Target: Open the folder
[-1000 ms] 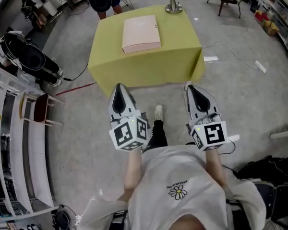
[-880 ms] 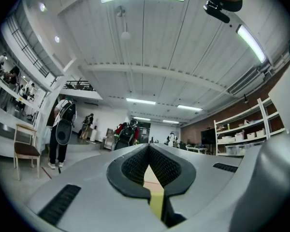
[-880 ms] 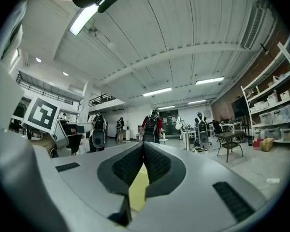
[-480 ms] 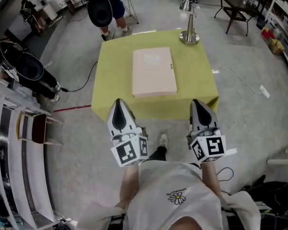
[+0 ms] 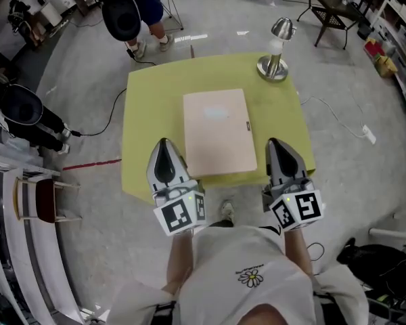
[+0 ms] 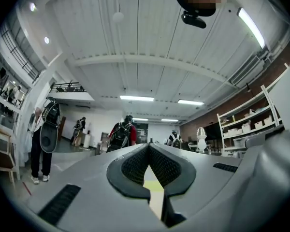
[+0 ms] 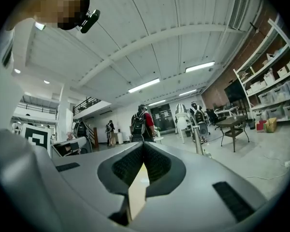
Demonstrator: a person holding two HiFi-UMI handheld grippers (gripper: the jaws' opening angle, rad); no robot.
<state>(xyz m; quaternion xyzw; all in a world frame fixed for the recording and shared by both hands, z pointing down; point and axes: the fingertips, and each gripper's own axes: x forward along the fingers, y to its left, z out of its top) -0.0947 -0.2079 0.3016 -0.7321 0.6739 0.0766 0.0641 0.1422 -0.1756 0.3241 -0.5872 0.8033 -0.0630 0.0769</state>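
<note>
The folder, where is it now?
In the head view, the folder lies closed on the yellow table, by its near edge; the lamp stands at the far right corner.

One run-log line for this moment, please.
left gripper: shut, empty | right gripper: shut, empty | flat beige folder: closed, untouched, on yellow-green table

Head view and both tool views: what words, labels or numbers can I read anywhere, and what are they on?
No text can be read in any view.
On the white shirt: small print above a daisy, too small to read.
On the pink folder: a small dark mark at its right edge, too small to read.
On the left tool and right tool: black-and-white square patterns on their cubes, no letters.
</note>
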